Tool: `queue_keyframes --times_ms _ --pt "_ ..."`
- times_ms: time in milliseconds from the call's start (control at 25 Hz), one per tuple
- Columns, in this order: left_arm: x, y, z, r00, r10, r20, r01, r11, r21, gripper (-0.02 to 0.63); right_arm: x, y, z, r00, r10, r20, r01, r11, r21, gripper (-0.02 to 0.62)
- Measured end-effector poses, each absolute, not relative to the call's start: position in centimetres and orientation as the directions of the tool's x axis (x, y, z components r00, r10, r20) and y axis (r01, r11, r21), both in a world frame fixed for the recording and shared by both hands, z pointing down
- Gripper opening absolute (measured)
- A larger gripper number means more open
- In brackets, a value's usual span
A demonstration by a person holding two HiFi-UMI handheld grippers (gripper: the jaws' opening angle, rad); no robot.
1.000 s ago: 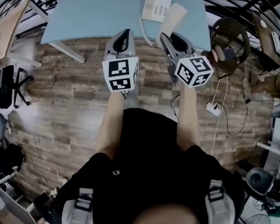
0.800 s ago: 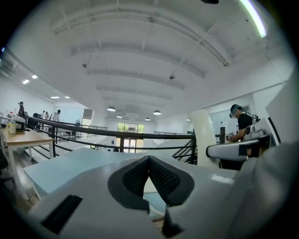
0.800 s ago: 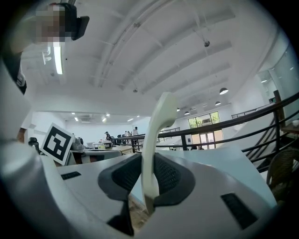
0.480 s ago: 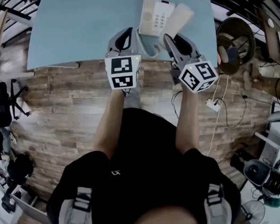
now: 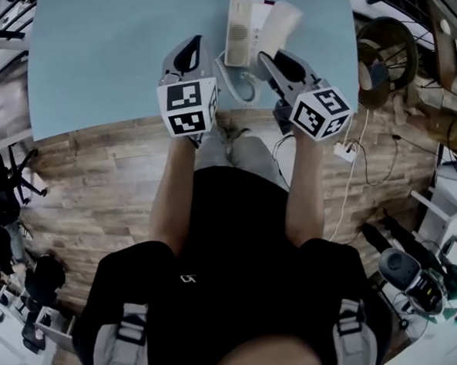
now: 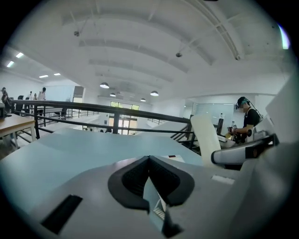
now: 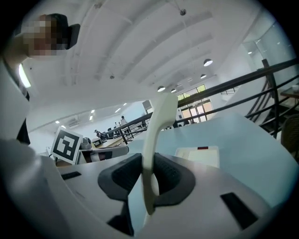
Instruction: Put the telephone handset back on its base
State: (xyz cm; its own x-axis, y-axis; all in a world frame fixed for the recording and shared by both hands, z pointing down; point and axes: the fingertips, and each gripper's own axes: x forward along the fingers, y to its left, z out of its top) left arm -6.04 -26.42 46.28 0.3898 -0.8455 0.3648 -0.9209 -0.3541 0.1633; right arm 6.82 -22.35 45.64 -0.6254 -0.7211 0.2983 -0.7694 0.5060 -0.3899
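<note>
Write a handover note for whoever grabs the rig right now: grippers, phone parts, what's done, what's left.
Left gripper: shut, empty, over the table just left of the base.
Right gripper: shut on the handset, which stands upright in the jaws.
Base: flat on the table's far side, handset not on it.
Done: handset gripped and held off the table, close by the base.
Left: lay the handset on the base, open the right gripper, back off.

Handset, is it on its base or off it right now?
Off. The right gripper is shut on the handset, holding it upright in the air; the base lies beyond it.
</note>
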Motion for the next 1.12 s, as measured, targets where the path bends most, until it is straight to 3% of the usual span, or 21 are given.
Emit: queue_keyframes --times_ms 320,800,1120 --pt "-6.2 -27.9 47.9 0.371 -0.841 0.393 -0.928 -0.331 0.169 -0.002 5.7 -25.5 52.4 -0.674 -0.627 0.391 -0.713 0.413 -0.567 0.077" --pt "-5.8 -29.0 50.1 0.351 -0.827 0.439 -0.936 -0.302 0.180 -0.002 4.1 -29.8 57.0 -0.738 -0.502 0.450 -0.643 0.324 -0.694 0.078" --pt "-5.4 -29.7 50.4 0.352 -0.823 0.445 -0.936 -0.302 0.182 -0.002 3.2 -30.7 57.4 -0.783 -0.499 0.371 -0.541 0.251 -0.803 0.078"
